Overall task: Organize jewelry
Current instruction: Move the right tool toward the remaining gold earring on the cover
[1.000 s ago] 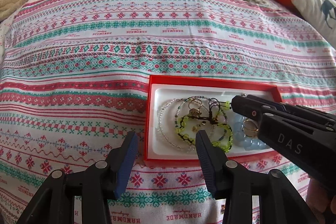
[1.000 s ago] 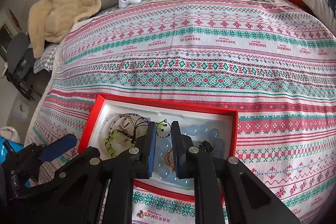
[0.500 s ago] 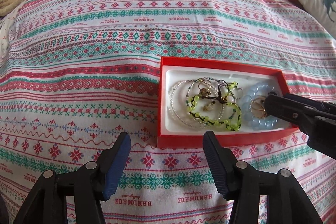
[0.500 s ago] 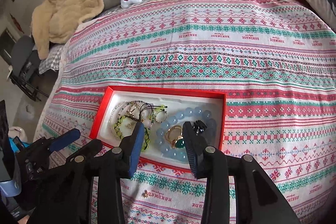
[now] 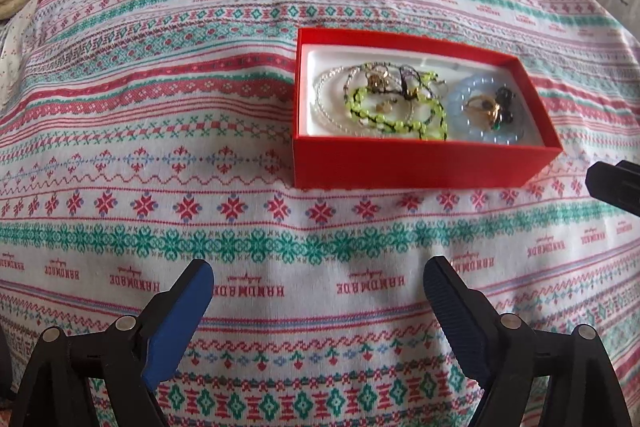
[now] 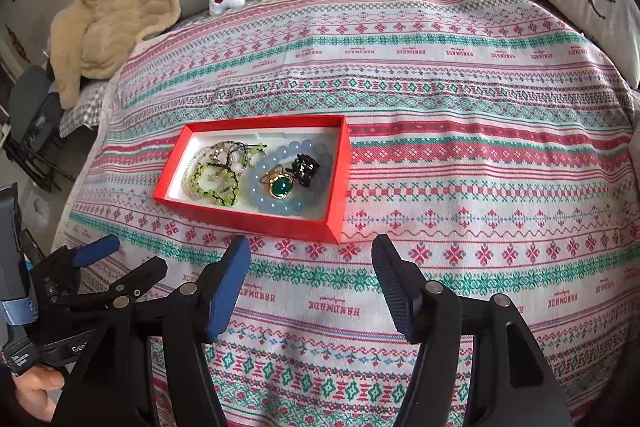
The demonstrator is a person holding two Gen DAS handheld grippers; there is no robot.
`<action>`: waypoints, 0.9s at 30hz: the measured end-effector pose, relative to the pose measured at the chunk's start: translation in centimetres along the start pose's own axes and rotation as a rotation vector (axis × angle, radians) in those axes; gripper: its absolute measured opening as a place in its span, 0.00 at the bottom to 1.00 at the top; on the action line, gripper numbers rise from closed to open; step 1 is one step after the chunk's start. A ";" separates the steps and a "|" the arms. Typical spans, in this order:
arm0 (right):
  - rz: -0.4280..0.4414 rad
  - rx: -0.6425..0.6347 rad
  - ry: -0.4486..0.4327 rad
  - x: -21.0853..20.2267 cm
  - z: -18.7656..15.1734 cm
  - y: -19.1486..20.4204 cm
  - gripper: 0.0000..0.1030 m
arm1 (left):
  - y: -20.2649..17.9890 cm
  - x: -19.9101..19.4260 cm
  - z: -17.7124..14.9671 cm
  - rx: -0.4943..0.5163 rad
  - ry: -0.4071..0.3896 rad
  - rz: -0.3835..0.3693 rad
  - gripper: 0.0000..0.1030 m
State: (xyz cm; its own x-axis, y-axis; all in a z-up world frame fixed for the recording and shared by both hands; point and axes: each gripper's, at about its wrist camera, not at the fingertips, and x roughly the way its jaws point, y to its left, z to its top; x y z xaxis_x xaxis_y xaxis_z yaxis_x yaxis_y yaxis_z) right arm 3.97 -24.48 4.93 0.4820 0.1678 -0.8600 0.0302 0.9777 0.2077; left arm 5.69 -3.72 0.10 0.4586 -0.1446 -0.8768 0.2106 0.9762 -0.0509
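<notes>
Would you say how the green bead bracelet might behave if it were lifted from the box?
The green bracelet looks strung on cord, so probably floppy. It overlaps the clear strands, so it may drag them along. Likely light.

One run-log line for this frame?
left gripper: opening, empty | right gripper: opening, empty | red box: on bedspread, holds bracelets, green-stone ring

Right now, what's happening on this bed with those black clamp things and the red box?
A person holds a two-finger gripper in each hand above a patterned bedspread. The left gripper and right gripper are both empty, their jaws opening, short of the red box. Inside the box lie a green beaded bracelet, a pale blue bead bracelet, a green-stone ring and a black piece.
</notes>
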 end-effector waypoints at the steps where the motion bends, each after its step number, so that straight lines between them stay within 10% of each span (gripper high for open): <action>1: -0.008 0.000 0.004 0.0 -0.5 -0.2 0.66 | -0.1 0.1 -0.5 0.013 0.007 0.003 0.86; 27: -0.121 -0.122 0.166 2.6 -9.0 -2.3 0.68 | -1.8 0.7 -6.1 0.199 0.015 -0.186 0.85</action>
State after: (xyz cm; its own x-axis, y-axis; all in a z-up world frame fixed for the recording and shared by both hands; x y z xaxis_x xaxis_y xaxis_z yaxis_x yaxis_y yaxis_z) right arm -2.75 -25.18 -2.00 0.3302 0.0570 -0.9422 -0.0320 0.9983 0.0492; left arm 0.34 -4.63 -3.36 0.3837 -0.3145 -0.8682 0.4560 0.8821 -0.1180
